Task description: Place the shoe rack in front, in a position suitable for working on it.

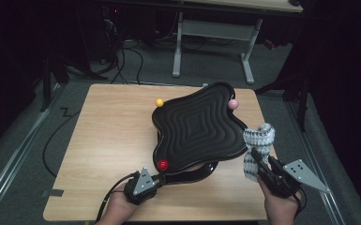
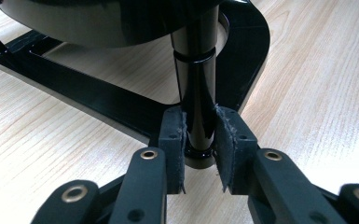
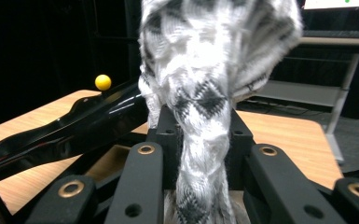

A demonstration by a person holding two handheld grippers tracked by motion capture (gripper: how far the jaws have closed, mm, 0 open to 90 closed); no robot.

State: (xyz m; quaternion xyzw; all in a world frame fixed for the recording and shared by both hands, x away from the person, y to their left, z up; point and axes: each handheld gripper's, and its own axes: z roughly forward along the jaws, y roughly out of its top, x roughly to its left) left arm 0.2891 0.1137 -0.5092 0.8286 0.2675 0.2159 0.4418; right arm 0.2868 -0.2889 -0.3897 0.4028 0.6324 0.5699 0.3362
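Note:
A black wavy tray [image 1: 197, 124] stands on a black base [image 1: 200, 173] at the right half of the wooden table [image 1: 108, 140]. Its corners carry a red ball [image 1: 162, 164], a yellow ball [image 1: 159, 102] and a pink ball [image 1: 233, 104]. My left gripper [image 1: 158, 179] sits at the front, shut on the stand's black post [image 2: 196, 84], with its pads [image 2: 175, 135] pressed against both sides. My right gripper [image 1: 258, 161] is by the tray's right edge, shut on a grey-and-white knitted cloth [image 1: 259, 138]. The cloth [image 3: 205, 70] bulges upward above the jaws.
The black base frame [image 2: 98, 95] runs across the tabletop in front of the left gripper. The yellow ball [image 3: 103, 82] and tray rim [image 3: 88, 121] lie left of the cloth. Behind the table stand a desk's white legs [image 1: 178, 42] and floor cables [image 1: 122, 61].

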